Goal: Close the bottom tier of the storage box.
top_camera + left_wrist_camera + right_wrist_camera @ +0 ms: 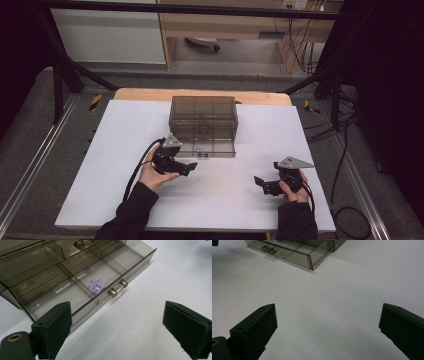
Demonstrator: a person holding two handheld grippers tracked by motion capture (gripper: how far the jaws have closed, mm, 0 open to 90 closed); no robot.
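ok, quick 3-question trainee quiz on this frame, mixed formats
1. True or false: the drawer of the smoked plastic box is pulled out.
2. What lies in the drawer compartment just behind the handle? A) a purple star B) a red cube C) a coin
3. Fill in: the left gripper and the right gripper are both ____.

Key: 1 true; 2 A, the purple star; 3 open, holding nothing.
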